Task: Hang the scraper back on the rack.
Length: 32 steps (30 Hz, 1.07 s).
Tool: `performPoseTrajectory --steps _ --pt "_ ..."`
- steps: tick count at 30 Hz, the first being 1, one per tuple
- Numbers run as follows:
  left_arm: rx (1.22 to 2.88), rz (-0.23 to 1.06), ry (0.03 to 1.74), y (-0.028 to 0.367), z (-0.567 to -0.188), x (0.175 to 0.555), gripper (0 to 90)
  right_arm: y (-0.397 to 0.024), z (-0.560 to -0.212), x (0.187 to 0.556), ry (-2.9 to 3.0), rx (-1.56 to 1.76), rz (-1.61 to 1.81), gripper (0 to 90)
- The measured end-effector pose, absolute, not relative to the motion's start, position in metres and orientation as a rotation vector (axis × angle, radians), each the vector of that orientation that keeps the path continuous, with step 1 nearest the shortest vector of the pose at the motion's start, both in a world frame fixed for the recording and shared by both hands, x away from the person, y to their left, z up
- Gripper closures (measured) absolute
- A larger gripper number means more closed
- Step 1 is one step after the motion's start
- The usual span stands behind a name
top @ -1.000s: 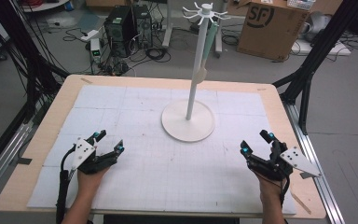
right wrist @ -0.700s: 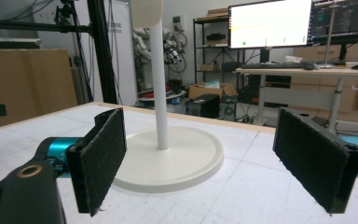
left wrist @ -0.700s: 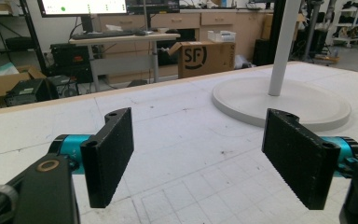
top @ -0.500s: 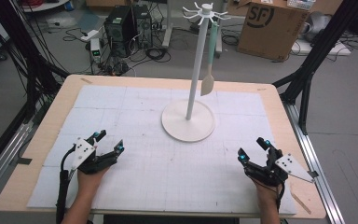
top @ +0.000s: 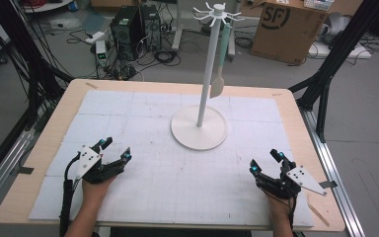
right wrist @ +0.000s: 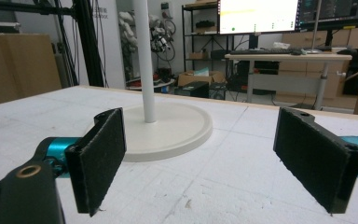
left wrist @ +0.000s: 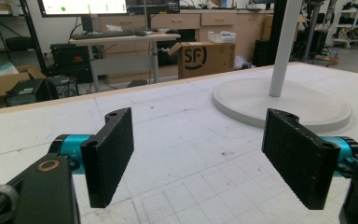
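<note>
White hook stand (top: 199, 126) upright mid-table, a spatula (top: 217, 85) hanging from it

Wooden tabletop (top: 286, 101), pale rim showing round a white gridded mat (top: 143, 113) that covers most of it. White stand (top: 199, 126) sits on the mat: round base, thin upright pole, ahead of both claws and between them. Left claw (top: 114, 150) and right claw (top: 265, 162) sit low over the mat's near corners, well apart, jaws spread, mat bare between each pair.
</note>
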<state>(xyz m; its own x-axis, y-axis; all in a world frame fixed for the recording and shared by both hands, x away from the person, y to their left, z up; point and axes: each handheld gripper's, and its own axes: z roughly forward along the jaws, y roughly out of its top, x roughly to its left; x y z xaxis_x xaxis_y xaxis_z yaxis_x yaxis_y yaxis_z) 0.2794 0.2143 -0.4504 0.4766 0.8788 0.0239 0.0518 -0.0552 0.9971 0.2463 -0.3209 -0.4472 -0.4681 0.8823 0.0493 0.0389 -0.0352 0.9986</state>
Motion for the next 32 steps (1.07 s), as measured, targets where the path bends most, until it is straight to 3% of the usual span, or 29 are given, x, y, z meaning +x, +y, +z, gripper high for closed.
performPoseTrajectory --steps 32 --pt "1.486 0.824 0.854 0.2144 -0.4504 0.2786 25.3 -0.3208 -0.4482 0.2488 1.583 0.989 1.602 16.2"
